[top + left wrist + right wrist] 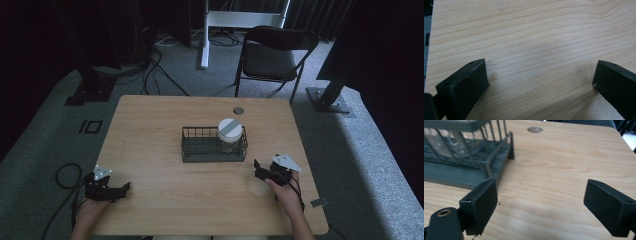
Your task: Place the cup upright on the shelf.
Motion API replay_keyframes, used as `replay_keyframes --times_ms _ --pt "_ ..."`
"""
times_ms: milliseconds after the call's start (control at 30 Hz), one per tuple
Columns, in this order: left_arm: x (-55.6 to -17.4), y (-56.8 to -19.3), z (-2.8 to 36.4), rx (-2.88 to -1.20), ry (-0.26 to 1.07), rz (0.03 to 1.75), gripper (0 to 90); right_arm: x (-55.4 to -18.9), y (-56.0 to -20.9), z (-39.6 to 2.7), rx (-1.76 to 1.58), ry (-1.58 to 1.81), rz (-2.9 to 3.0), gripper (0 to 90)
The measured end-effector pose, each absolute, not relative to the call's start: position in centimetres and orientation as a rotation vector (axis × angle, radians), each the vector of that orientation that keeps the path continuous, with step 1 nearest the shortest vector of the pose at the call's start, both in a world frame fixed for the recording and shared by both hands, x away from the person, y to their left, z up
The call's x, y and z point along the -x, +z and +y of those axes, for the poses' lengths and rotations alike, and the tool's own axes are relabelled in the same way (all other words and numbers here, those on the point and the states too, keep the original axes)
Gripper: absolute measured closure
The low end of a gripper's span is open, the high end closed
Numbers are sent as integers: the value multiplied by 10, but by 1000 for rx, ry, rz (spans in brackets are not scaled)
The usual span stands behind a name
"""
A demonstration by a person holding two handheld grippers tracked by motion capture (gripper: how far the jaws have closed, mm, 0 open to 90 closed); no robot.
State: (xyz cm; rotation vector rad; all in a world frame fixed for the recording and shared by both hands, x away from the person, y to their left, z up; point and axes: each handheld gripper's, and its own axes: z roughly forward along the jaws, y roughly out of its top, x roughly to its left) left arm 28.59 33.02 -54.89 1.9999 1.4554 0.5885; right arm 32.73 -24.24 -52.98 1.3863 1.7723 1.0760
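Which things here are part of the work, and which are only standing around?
Part of the work:
- wire basket
- jar standing in it, right end
- left gripper, open
- right gripper, open

Only standing around:
- folding chair
- floor cables

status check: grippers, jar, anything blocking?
Left gripper open, empty, near table edge. Right gripper open, empty, just right of the basket. Jar upright in basket's right end, lid on, untouched. Nothing between right gripper and basket.
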Motion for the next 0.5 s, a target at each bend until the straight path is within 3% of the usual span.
replay_keyframes --times_ms 500 --pt "-286 -549 330 -2001 589 1454 1 -324 -544 -272 -1561 928 1765 117"
